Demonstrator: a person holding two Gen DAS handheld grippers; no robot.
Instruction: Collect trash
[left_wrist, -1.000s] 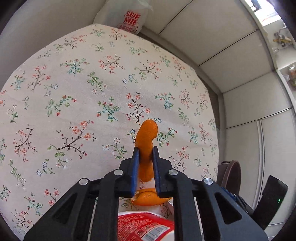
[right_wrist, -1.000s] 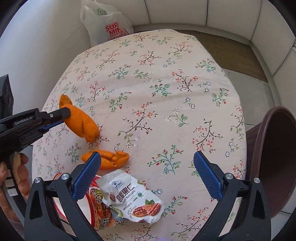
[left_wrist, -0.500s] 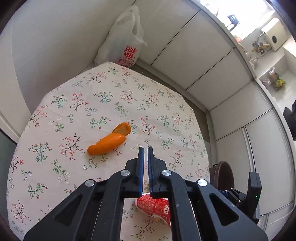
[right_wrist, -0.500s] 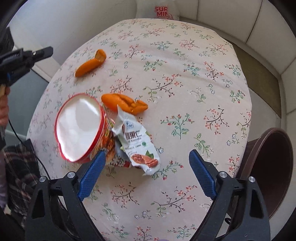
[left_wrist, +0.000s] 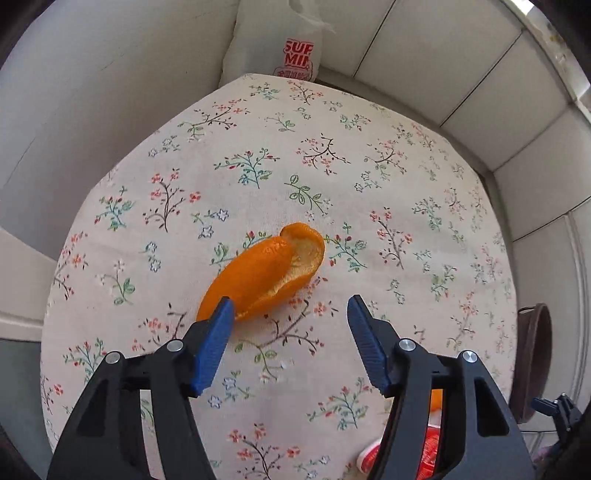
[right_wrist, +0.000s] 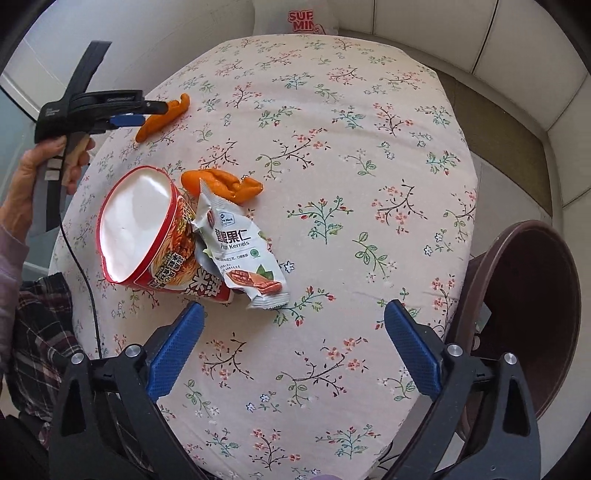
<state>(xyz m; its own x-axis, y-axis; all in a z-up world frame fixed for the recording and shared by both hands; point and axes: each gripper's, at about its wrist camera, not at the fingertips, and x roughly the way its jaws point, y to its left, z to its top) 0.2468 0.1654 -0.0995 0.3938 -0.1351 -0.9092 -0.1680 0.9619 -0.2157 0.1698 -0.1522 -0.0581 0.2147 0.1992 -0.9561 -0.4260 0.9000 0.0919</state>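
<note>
A curled orange peel (left_wrist: 266, 273) lies on the flowered tablecloth (left_wrist: 332, 177) just past my left gripper (left_wrist: 289, 301). Its jaws are opening and the pads touch nothing; the peel's near end sits by the left fingertip. The right wrist view shows that gripper (right_wrist: 147, 112) over the same peel (right_wrist: 162, 118) at the table's left edge. A second peel (right_wrist: 225, 184), a red noodle cup (right_wrist: 144, 229) on its side and a pecan wrapper (right_wrist: 240, 251) lie ahead of my right gripper (right_wrist: 294, 308). Its jaws are opening wide with nothing between them.
A brown bin (right_wrist: 528, 295) stands beside the table on the right, also seen at the table's right edge (left_wrist: 532, 362). A white plastic bag (right_wrist: 306, 18) leans on the wall behind the table. A person's hand (right_wrist: 33, 173) holds the left gripper.
The left gripper held the peel a second ago, then let it drop on the cloth and shut empty. Now its jaws have spread just behind the peel. The right gripper shifted and rolled, staying wide.
</note>
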